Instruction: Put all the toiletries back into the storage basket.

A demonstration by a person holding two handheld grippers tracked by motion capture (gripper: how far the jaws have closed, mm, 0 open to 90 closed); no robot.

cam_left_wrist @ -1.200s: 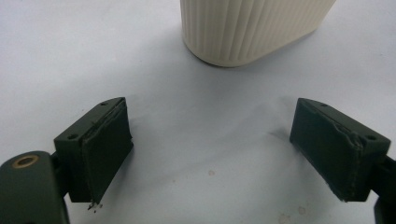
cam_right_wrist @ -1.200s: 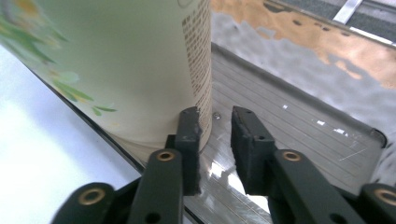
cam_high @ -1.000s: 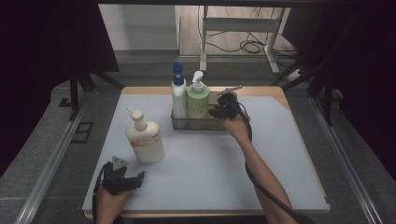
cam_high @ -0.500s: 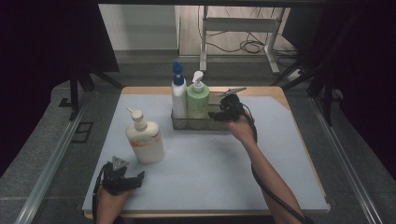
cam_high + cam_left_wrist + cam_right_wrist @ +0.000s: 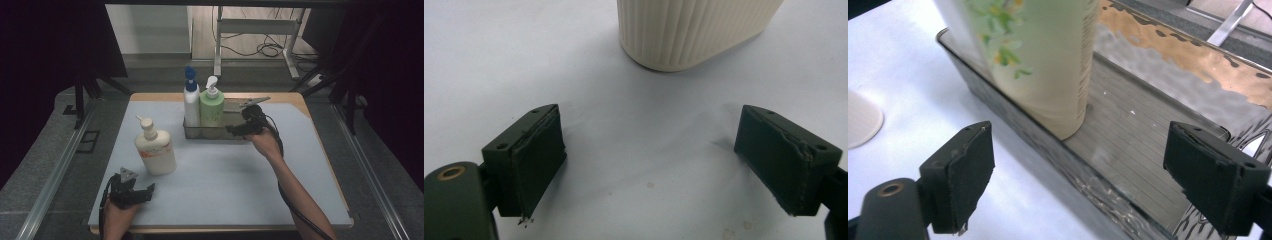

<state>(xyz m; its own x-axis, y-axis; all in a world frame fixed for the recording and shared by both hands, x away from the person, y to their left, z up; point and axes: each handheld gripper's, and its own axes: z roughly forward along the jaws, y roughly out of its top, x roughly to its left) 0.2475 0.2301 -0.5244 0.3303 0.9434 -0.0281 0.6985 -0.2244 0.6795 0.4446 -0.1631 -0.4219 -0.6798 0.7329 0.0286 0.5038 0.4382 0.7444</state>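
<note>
Labels first: green bottle (image 5: 212, 111) carries a leaf-and-flower print in green and yellow plus a column of fine print down its side, both visible in your right gripper view (image 5: 1038, 55), but the text is too small and blurred to read, and no brand can be made out. Cream bottle (image 5: 155, 151) shows an orange-red patch on its front in the high view, lettering not legible; in your left gripper view its ribbed base (image 5: 689, 30) bears no writing. White bottle with the blue pump (image 5: 191, 102) shows no readable mark. Your right gripper (image 5: 239, 131) sits at the near right part of the smoky clear tray (image 5: 192, 134); its jaws have just been opening and now stand spread wide, nothing pinched, the tray's near wall (image 5: 1058, 165) running between them and the tray floor bare ahead. Green bottle stands upright inside the tray, just beside the white bottle at the tray's left end, apart from your pads. Your left gripper (image 5: 134, 192) rests low on the pale blue mat (image 5: 225, 190) near the front left edge, jaws likewise spread with only mat between them, cream bottle standing upright just beyond, not touching. Table (image 5: 295, 98) shows a wooden edge around the mat.
</note>
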